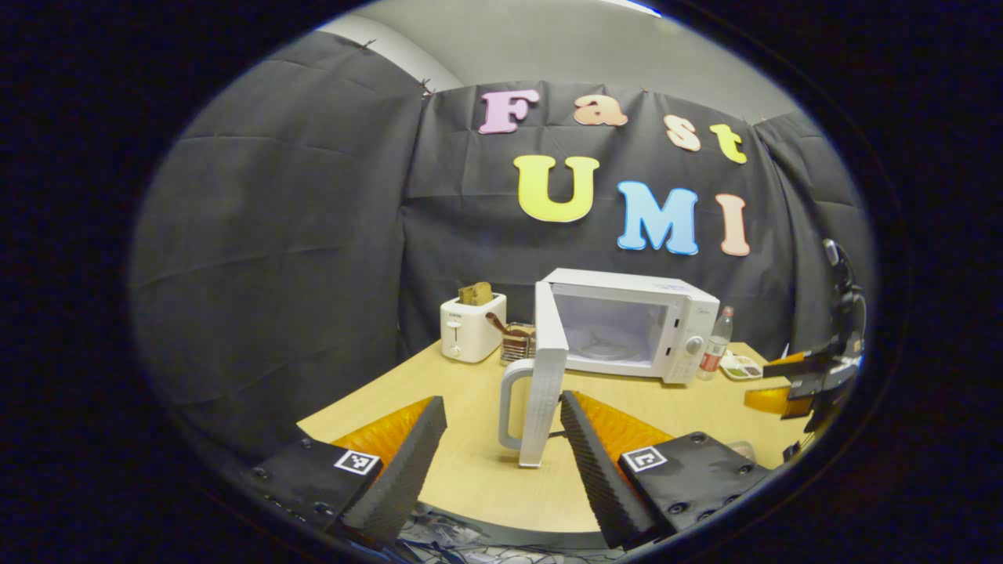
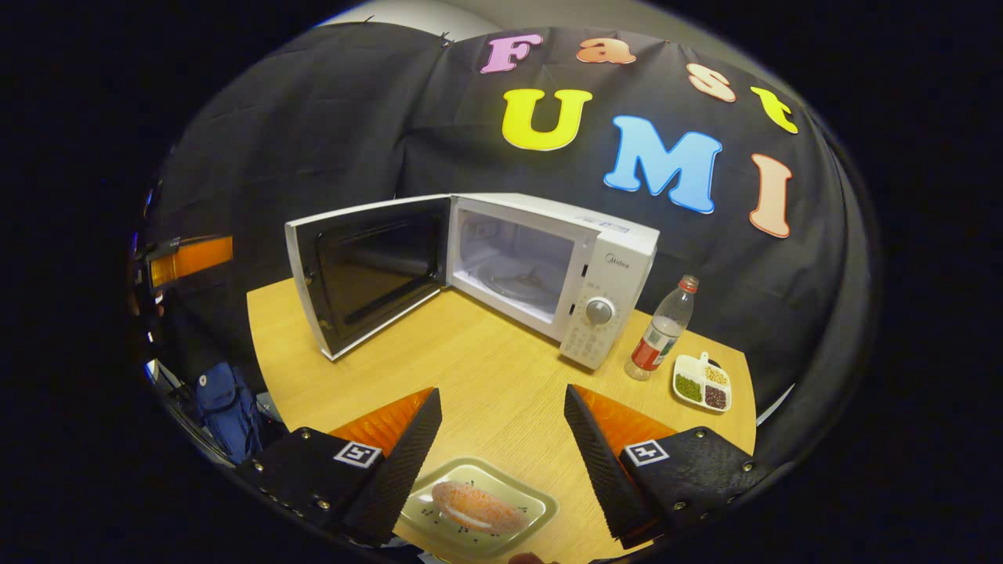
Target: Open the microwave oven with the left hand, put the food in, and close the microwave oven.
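A white microwave oven (image 1: 627,321) (image 2: 548,266) stands on the wooden table (image 2: 486,376) with its door (image 1: 544,376) (image 2: 368,270) swung wide open and its cavity bare. In the left gripper view my left gripper (image 1: 501,415) is open, the door's edge and handle (image 1: 513,403) standing upright just beyond its fingertips, apart from them. My right gripper (image 2: 501,415) is open too, held above a pale green plate (image 2: 478,509) with a sugared bun (image 2: 474,505) near the table's front edge. The right gripper (image 1: 807,384) also appears at the far right of the left gripper view.
A white toaster (image 1: 472,325) holding bread and a glass container (image 1: 517,341) stand left of the microwave. A plastic bottle (image 2: 662,329) (image 1: 715,345) and a small divided dish (image 2: 703,382) sit to its right. A blue bag (image 2: 227,407) lies below the table's left edge.
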The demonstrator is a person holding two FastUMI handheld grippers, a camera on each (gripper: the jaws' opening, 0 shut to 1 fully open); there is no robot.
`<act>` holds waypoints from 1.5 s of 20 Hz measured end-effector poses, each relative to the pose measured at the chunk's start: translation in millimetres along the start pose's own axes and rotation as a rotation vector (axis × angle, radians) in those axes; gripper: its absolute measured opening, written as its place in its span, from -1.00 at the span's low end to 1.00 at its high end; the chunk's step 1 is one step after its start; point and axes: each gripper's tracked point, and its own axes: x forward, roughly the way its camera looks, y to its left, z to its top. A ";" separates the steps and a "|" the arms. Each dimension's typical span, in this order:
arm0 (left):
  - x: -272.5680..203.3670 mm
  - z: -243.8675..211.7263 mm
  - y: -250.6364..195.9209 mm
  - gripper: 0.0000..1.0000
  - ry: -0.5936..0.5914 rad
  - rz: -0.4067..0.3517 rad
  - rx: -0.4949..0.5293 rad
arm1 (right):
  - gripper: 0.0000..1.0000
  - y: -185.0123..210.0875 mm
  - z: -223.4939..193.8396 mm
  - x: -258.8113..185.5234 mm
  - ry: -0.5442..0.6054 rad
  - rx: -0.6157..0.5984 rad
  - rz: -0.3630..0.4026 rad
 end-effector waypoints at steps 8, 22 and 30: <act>-60.8 -3.3 3.1 0.90 -0.010 0.065 -0.053 | 0.89 24.0 -99.5 -2.4 0.290 -0.131 0.201; -113.3 -6.4 32.0 0.90 -0.027 0.170 -0.073 | 0.33 13.4 -138.9 16.1 0.412 -0.354 0.194; -61.7 29.9 23.1 0.91 -0.082 0.068 -0.064 | 0.28 18.1 -40.8 21.7 0.229 -0.260 0.105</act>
